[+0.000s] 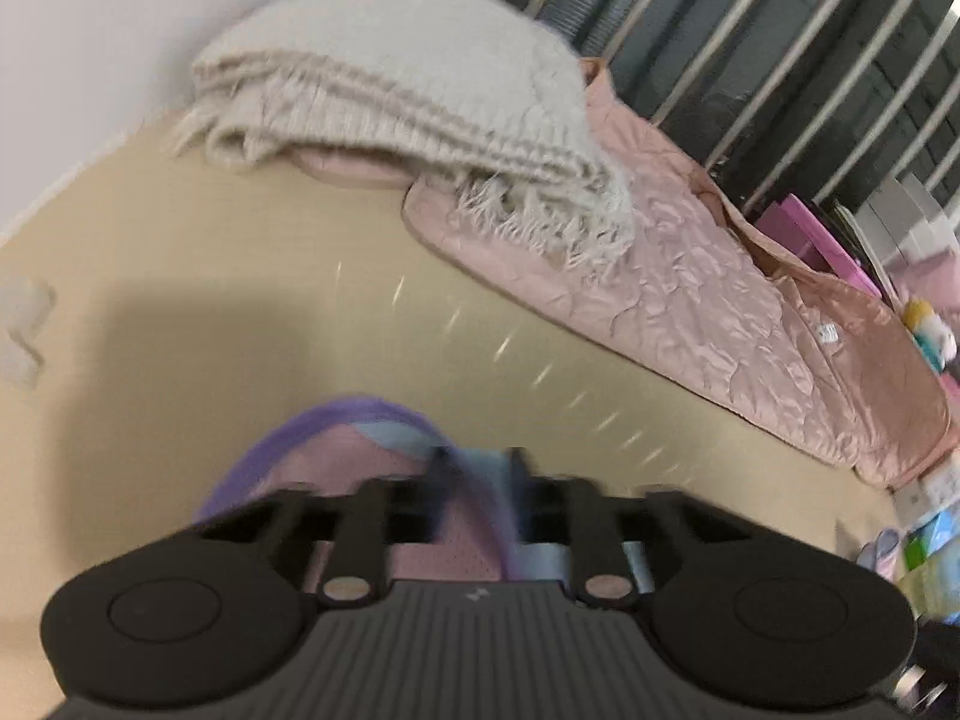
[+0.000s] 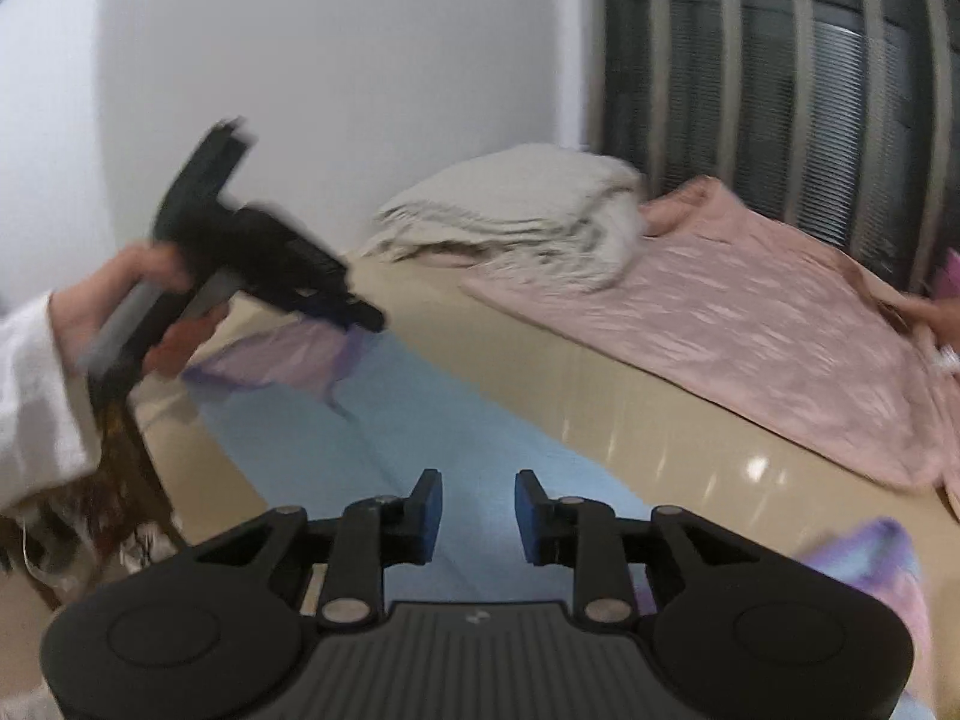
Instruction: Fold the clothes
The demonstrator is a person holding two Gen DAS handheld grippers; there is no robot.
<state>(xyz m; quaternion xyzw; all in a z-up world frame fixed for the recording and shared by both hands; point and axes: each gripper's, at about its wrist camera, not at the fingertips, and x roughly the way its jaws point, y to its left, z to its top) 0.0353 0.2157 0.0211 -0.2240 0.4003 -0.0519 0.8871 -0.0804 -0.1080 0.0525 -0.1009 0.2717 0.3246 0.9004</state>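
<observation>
A pastel garment in pink, purple and light blue lies on the beige table. In the left wrist view my left gripper (image 1: 474, 468) is shut on a bunched edge of this garment (image 1: 372, 450), lifted just above the table. In the right wrist view the garment (image 2: 384, 420) stretches from the left gripper (image 2: 366, 315), held in a hand at the left, towards me. My right gripper (image 2: 479, 510) is open and empty above the blue part. Another corner of the garment (image 2: 870, 558) shows at the lower right.
A folded cream fringed knit blanket (image 1: 420, 90) rests on a pink quilted cover (image 1: 720, 300) at the far side of the beige table (image 1: 210, 300). A white wall and a barred window stand behind. Small colourful items (image 1: 924, 324) lie at the right edge.
</observation>
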